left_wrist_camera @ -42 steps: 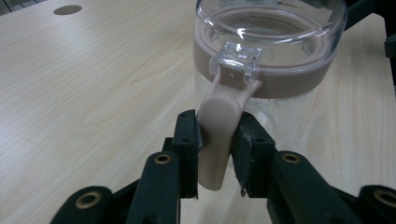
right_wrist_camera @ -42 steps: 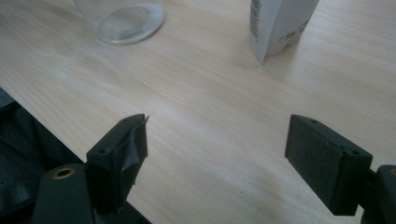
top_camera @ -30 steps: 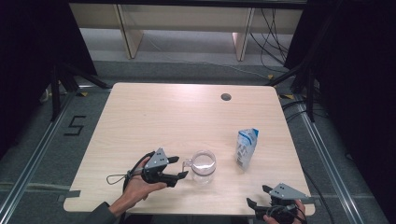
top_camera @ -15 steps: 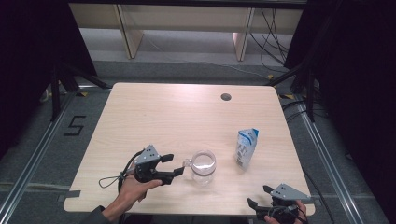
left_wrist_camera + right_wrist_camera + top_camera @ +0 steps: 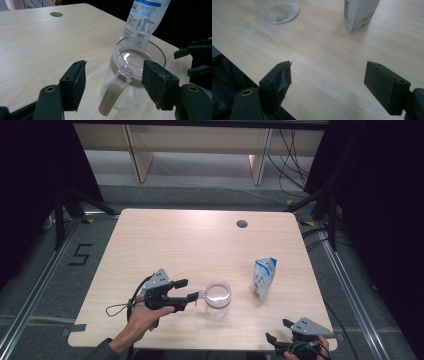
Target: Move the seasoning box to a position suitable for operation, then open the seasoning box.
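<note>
Clear glass mug (image 5: 218, 297), round, smooth-walled, with a moulded handle (image 5: 115, 93), stands upright on the pale wood-grain table (image 5: 200, 240), near its front edge and a little left of the white printed carton (image 5: 263, 278). Left gripper (image 5: 186, 290) sits just left of the mug; its matte black jaws have just been closing but are apart, handle between the foam-faced pads (image 5: 160, 86), untouched. Right gripper (image 5: 280, 331), right of the mug at the front edge, jaws wide apart over bare wood.

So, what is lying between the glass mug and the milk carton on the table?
Nothing: bare wood separates the mug and the carton in the high view.
</note>
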### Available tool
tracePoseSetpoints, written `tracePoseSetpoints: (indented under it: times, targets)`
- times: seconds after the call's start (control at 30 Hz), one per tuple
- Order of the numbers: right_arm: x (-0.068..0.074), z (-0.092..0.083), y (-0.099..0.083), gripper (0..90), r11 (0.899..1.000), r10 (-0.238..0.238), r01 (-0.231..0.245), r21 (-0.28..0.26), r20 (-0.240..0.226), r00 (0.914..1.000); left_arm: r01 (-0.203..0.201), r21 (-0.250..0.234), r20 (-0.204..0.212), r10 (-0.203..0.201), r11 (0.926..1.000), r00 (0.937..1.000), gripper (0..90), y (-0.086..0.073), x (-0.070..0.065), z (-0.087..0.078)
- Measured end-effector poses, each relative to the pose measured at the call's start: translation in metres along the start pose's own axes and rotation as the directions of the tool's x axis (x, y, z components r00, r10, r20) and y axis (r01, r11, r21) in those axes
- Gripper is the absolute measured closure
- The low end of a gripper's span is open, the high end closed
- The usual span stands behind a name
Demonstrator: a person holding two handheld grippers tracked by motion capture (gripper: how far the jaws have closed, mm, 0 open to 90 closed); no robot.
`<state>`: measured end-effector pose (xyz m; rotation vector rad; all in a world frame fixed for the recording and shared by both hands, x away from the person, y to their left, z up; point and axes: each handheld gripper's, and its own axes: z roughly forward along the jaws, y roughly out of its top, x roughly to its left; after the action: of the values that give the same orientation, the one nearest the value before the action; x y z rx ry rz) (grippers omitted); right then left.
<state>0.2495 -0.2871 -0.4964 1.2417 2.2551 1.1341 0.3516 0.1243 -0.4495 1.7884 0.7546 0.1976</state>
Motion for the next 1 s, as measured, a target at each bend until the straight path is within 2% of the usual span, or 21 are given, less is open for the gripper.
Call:
tracePoseSetpoints:
  times: [0.17,0.3,0.33,0.37,0.4,0.43,0.5,0.63,0.67,0.73,0.77,0.83,0.93,0.97,1.0]
  targets:
    - [0.001,0.001,0.001,22.7,1.0,0.004,-0.004,0.003,0.001,1.0,-0.009,0.014,-0.013,0.009,0.9999,0.9999,35.4,0.003,-0.002,0.001]
    - [0.001,0.0,0.001,22.7,1.0,-0.03,0.03,-0.007,0.012,0.9995,-0.021,0.015,0.003,0.021,0.9997,0.9998,35.9,0.005,-0.004,0.002]
    - [0.004,0.0,0.001,22.8,1.0,0.018,-0.018,0.015,-0.009,0.9998,-0.029,0.02,-0.001,0.029,0.9994,0.9996,37.8,0.007,-0.005,0.002]
    - [0.005,0.0,0.001,22.8,0.999,0.037,-0.037,0.017,0.0,0.9993,-0.029,0.01,0.007,0.029,0.9995,0.9996,39.8,0.007,-0.006,0.002]
    - [0.001,0.001,0.001,22.7,1.0,-0.008,0.008,0.001,-0.003,1.0,-0.02,0.011,0.007,0.02,0.9997,0.9998,40.6,0.008,-0.007,0.002]
    - [0.001,0.001,0.001,22.8,1.0,-0.009,0.009,0.001,-0.004,0.9999,-0.053,0.015,0.01,0.053,0.9985,0.9985,42.1,0.01,-0.006,0.001]
    - [0.001,0.001,0.001,22.9,1.0,-0.02,0.02,0.002,-0.003,0.9998,-0.051,0.003,0.015,0.051,0.9987,0.9986,46.2,0.012,-0.008,0.002]
    - [0.002,0.002,0.002,23.3,1.0,-0.028,0.028,-0.005,-0.003,0.9996,-0.096,-0.001,0.016,0.096,0.9954,0.9953,59.0,0.016,-0.012,0.002]
    - [0.004,0.001,0.001,23.5,1.0,0.001,0.0,0.011,-0.009,1.0,-0.113,-0.006,0.029,0.113,0.9936,0.9931,62.3,0.017,-0.013,0.003]
    - [0.004,0.002,0.001,23.6,1.0,0.006,-0.006,0.012,-0.01,0.9999,-0.127,-0.005,0.031,0.127,0.9919,0.9914,68.3,0.019,-0.015,0.004]
    - [0.002,0.002,0.001,23.6,1.0,-0.014,0.014,0.008,-0.012,0.9998,-0.139,-0.005,0.036,0.139,0.9903,0.9896,70.5,0.02,-0.016,0.005]
    - [0.001,0.002,0.001,23.6,1.0,-0.025,0.025,-0.002,-0.001,0.9997,-0.161,0.004,0.022,0.161,0.9869,0.9867,74.7,0.022,-0.018,0.007]
    - [0.002,0.002,0.001,23.6,1.0,-0.029,0.029,0.001,-0.002,0.9996,-0.171,0.006,0.037,0.171,0.9852,0.9846,80.5,0.021,-0.019,0.012]
    - [0.006,0.001,0.001,23.6,1.0,0.0,0.0,0.015,-0.004,1.0,-0.182,0.015,0.03,0.182,0.9832,0.9829,82.0,0.021,-0.02,0.012]
    - [0.006,0.002,0.002,23.7,1.0,-0.015,0.015,0.005,-0.008,0.9998,-0.186,0.02,0.029,0.186,0.9823,0.9822,82.9,0.021,-0.021,0.012]
